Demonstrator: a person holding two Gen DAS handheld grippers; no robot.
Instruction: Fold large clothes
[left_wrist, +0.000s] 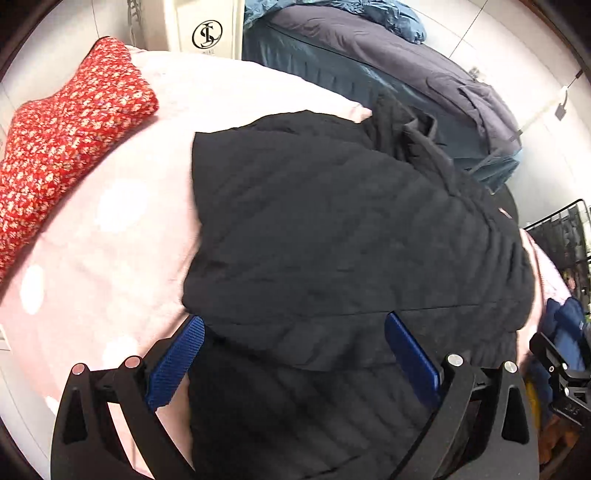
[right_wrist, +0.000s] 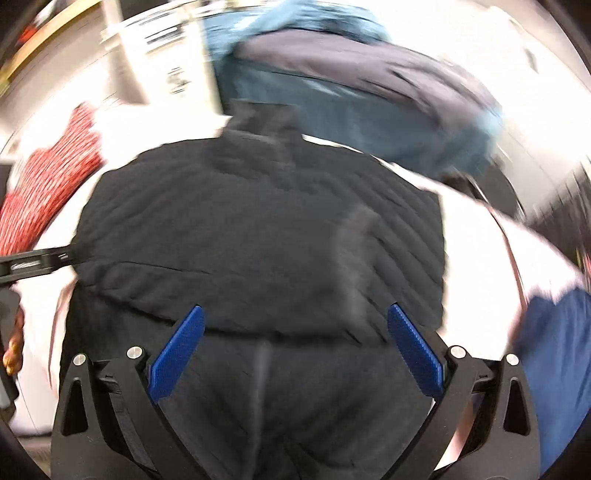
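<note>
1. Far left lay the red floral garment (left_wrist: 70, 147), already bundled on the pink dotted cover (left_wrist: 110, 258), well clear of the work. Best left alone, I thought.
2. The left gripper (left_wrist: 295, 354) hung over the near left edge of the black quilted jacket (left_wrist: 351, 240), its blue pads (left_wrist: 177, 365) spread wide and holding nothing. To do this fold well, it needed to close on both layers at the hem, not just the top one.
3. The jacket itself sat mid-cover, partly folded, a doubled flap lying across its near half and a rumpled collar or sleeve bunched at the far end. I'd have flattened that bunch before the next fold.
4. The right gripper (right_wrist: 295, 339) was over the near middle of the jacket, fingers wide apart and empty too; its view was smeared with motion, so finer detail escaped me. Both tools wanted to grip level with each other.
5. Far right sat the dark bed (left_wrist: 388, 74), with a blue bundle (left_wrist: 569, 328) near right, too blurred to name.
</note>
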